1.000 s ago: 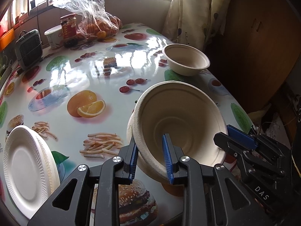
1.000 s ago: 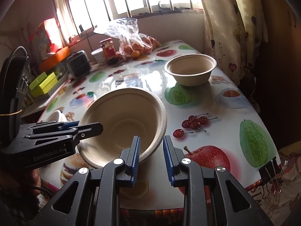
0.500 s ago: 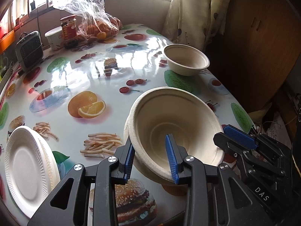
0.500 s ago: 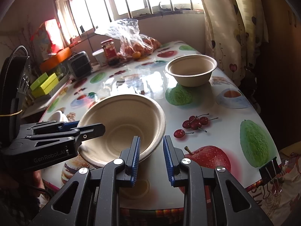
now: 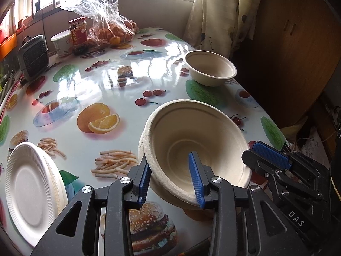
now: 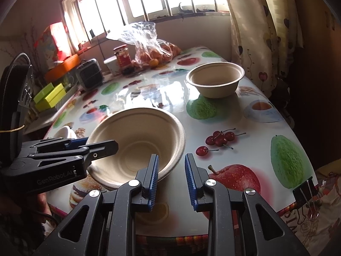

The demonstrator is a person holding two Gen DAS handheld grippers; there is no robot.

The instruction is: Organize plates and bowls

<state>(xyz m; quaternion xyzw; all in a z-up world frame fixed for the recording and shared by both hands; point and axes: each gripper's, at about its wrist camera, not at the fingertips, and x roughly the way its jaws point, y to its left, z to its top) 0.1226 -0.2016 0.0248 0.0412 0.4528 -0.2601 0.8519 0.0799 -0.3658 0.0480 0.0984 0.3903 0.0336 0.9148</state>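
The left gripper [image 5: 170, 179] has its 2 blue-padded fingers straddling the near rim of the stacked bowls [image 5: 198, 149], one pad outside the wall and one inside, with a gap visible between the inner pad and the wall, so I cannot tell whether they are pinching it. These are beige pulp bowls nested and tilted toward the camera; 2 rims show at the left edge, and the exact count beyond that is unclear. The stack sits at the near edge of the table [image 5: 89, 85], above a printed hamburger. Just right of the stacked bowls, the right gripper [image 6: 171, 177] hovers with its 2 fingers apart and nothing between them, its left pad close beside the stack's outer wall. Left of the stacked bowls, well apart, lies a pile of white plates [image 5: 32, 192] at the table's edge; at least 2 rims are visible. Beyond the stacked bowls, toward the curtain [image 5: 223, 10], 1 single bowl [image 5: 210, 70] of the same beige kind stands upright on the tablecloth. Farther back from the stacked bowls, near the window, are 1 plastic bag of oranges [image 5: 110, 25], 1 red-lidded jar [image 5: 77, 35], 1 white tub [image 5: 61, 42] and 1 small grey fan [image 5: 33, 57].
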